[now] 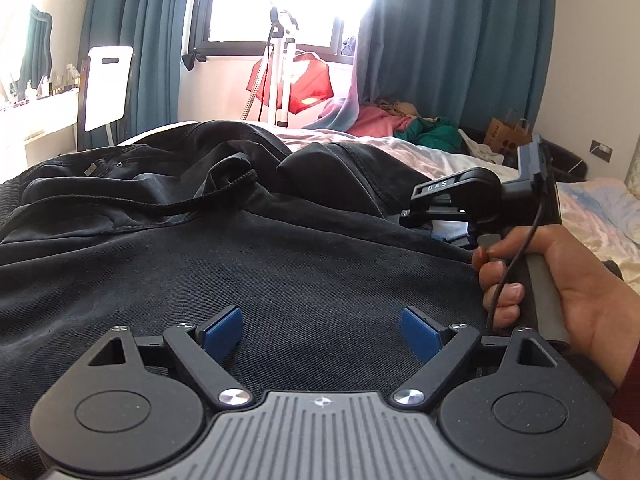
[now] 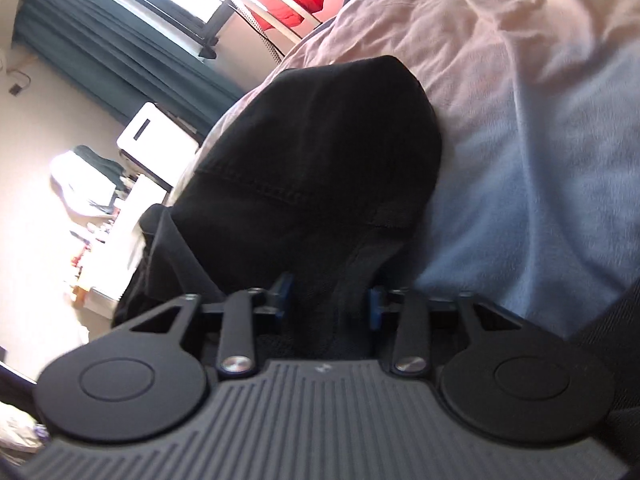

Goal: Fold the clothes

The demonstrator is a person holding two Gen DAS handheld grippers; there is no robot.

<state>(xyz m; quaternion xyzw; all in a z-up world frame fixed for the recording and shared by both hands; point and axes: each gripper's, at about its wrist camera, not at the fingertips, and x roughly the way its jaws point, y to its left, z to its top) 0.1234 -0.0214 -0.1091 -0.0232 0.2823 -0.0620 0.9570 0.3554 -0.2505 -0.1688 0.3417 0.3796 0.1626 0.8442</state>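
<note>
Two tongs: one in each hand, both over a bed
Left tongs point(image 1: 322, 334): blue pads spread wide, nothing between them, hovering just above flat black denim-like cloth
Right tongs point(image 2: 330, 300): blue pads pressed in on a bunched fold of the same dark cloth, pinching it; the view is rolled to one side
Right hand point(image 1: 560, 284): seen from the left wrist view, to the right of the left tongs, wrapped round a grey handle with a thin black cable running past the fingers
Black garment point(image 1: 248, 248): heavy black cloth with stitched seams and a dark drawcord, lying spread under and ahead of the left tongs, rumpled into folds farther off; a rounded lobe of it rises just ahead of the right tongs
Pale bedsheet point(image 2: 520, 120): creased, pinkish to light blue, right of the right tongs and beyond the garment
Far clothes heap point(image 1: 400, 120): pink and teal fabric piled at the far side of the bed
Teal curtains point(image 1: 460, 40): hanging by a bright window, behind everything
</note>
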